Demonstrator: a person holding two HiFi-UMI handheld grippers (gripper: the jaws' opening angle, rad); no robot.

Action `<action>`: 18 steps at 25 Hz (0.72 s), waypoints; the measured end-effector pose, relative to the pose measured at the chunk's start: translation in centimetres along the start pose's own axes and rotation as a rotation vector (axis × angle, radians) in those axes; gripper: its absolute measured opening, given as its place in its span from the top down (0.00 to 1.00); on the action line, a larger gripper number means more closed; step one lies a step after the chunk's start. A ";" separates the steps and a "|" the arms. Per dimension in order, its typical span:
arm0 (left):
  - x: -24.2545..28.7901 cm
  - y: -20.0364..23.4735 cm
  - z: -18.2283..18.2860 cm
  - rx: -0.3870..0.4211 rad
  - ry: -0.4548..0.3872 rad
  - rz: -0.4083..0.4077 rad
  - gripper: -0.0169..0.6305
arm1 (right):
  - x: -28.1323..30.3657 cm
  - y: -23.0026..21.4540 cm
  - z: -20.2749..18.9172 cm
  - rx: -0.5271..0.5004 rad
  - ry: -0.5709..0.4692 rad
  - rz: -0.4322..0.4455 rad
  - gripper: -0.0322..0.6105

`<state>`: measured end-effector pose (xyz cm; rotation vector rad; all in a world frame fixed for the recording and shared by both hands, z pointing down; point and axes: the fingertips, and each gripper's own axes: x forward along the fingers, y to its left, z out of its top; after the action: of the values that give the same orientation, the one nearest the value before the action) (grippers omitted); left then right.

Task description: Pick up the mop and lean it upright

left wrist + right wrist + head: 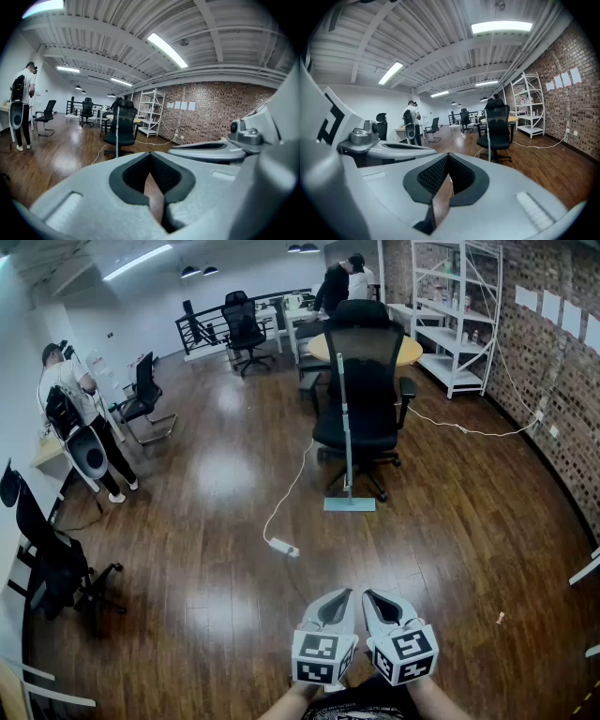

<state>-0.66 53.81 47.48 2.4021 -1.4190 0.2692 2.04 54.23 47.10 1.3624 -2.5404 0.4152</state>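
Dark wooden floor (216,521), brick wall (562,371) on your right: one mop (346,427) stands upright well ahead of you, its handle leaning against a black office chair (367,413) and its flat head on the floor at the chair's base. White power strip (284,547), one, lies nearer you. Your left tool (339,598) and right tool (373,598), side by side, are both clenched on nothing, well apart from the mop.

A black chair (375,371) stood on the wood floor (206,521). A white cord (283,547) lay near it. A white shelf (457,324) stood by the brick wall (562,399)
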 end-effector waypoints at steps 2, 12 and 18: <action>0.4 0.7 0.5 0.000 0.000 0.000 0.97 | 0.8 -0.1 0.4 0.004 0.001 0.000 0.95; 7.7 4.0 3.2 0.006 0.002 0.008 0.97 | 7.1 -5.4 2.8 0.022 -0.012 -0.002 0.95; 15.7 5.2 7.0 0.037 -0.003 0.024 0.97 | 11.9 -12.3 6.2 0.025 -0.036 0.005 0.95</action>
<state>2.32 36.07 47.17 2.4167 -1.4575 0.3009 5.46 36.38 46.92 1.3849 -2.5761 0.4288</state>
